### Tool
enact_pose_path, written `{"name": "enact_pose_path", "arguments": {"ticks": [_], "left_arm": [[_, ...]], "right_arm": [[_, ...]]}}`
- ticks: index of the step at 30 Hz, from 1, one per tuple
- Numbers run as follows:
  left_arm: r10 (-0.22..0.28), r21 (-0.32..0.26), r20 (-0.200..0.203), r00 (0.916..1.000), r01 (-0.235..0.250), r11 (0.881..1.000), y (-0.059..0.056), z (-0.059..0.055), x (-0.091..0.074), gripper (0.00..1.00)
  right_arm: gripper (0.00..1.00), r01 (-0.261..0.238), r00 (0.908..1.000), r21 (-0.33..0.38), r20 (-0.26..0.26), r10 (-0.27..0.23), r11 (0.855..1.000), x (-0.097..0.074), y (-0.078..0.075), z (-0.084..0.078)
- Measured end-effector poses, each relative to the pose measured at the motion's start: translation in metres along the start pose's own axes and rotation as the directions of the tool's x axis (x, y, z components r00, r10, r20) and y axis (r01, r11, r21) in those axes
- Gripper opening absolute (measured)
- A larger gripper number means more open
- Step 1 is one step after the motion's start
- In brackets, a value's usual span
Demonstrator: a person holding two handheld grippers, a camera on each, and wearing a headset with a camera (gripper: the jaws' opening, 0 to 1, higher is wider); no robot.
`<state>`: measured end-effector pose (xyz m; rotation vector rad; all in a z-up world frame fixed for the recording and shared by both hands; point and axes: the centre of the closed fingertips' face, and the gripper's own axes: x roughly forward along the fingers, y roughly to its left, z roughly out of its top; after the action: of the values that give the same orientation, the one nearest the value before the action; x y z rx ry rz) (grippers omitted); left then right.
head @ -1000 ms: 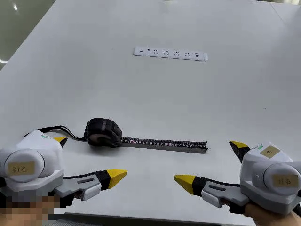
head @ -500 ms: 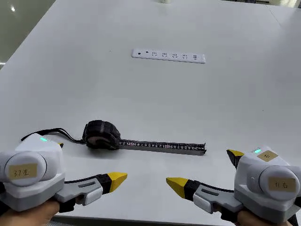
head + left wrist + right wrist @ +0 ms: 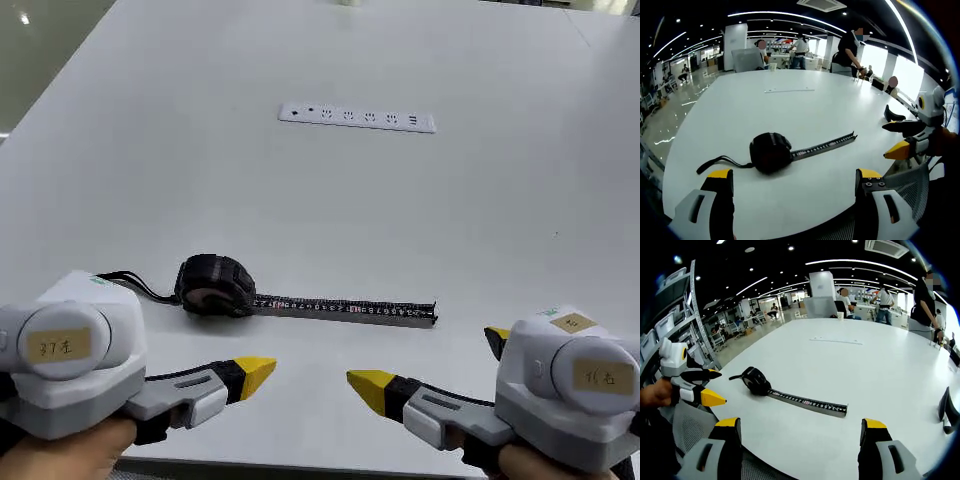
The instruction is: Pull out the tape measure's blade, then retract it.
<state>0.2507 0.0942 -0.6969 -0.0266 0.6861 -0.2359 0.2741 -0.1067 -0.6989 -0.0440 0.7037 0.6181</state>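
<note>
Left gripper view: my left tool [image 3: 794,177] stands open and empty. The tape measure [image 3: 771,152] lies on the table [image 3: 740,105] ahead of it, with the blade [image 3: 825,145] drawn out to the right.

Right gripper view: my right tool [image 3: 800,424] is open and empty. The blade's free end lies near, ahead of it.

Head view: both tools hover short of the tape measure, touching nothing.

I judge the pull-out done. Retraction comes next: steady the case, then release or feed the blade back.
</note>
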Motion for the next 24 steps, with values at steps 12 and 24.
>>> {"name": "enact_pose_path", "arguments": {"ticks": [12,24], "left_arm": [[0.019,0.005,-0.027,0.9995,-0.019,1.000,-0.0043,0.0026,-0.0003,0.99],[0.018,0.001,-0.018,0.9997,-0.018,1.000,-0.0059,0.0084,0.0025,0.99]], "right_arm": [[0.99,-0.011,0.9999,0.014,-0.010,0.011,1.000,-0.0029,0.0047,0.0022],[0.99,-0.021,0.9997,0.011,-0.015,0.021,1.000,-0.0025,0.0060,0.0031]]}}
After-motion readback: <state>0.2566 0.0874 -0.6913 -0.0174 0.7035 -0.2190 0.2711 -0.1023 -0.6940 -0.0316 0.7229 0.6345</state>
